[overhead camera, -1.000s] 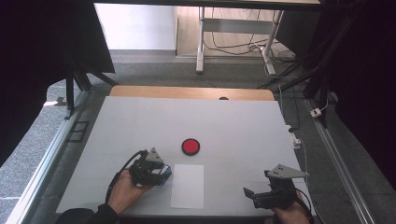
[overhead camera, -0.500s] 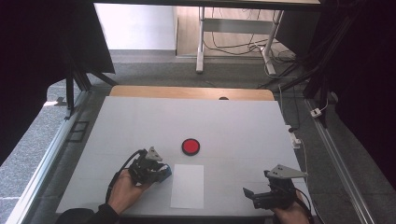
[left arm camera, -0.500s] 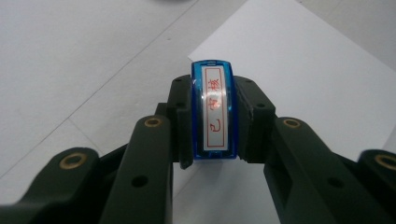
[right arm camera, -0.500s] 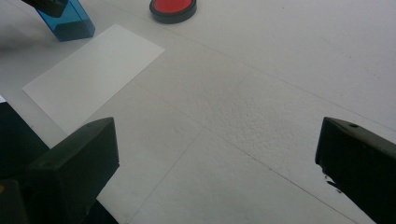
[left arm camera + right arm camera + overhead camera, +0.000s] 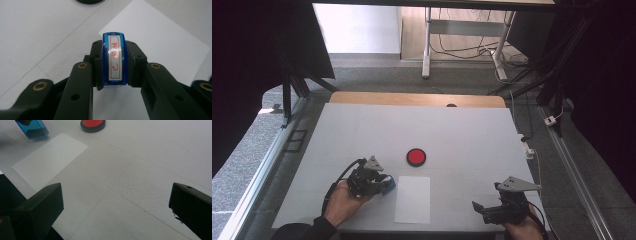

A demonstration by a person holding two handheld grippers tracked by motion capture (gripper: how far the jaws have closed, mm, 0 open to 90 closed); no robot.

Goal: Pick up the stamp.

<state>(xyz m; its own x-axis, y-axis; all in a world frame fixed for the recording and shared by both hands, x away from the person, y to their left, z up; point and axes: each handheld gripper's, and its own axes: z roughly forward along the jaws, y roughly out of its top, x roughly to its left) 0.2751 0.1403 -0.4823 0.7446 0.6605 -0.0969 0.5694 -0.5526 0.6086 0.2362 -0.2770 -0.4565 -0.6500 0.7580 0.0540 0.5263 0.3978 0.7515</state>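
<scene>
We see the left gripper (image 5: 113, 62) pinching a blue stamp (image 5: 114, 60), its 2 black jaws pressed against the stamp's 2 long sides. They have just closed on it. The stamp's top bears a white label with red characters inside a red frame. Just past the jaw tips lies a white sheet of paper (image 5: 160, 42), with the stamp at its near corner. In the high view the left gripper (image 5: 382, 184) sits just beside the sheet's (image 5: 413, 199) upper left corner, and a red ink pad (image 5: 416, 156) lies near, beyond the stamp (image 5: 388, 185). Our right gripper (image 5: 479, 207) rests well apart from the sheet, and in its own view the 2 jaws stand spread wide with bare table (image 5: 140, 182) between them.
</scene>
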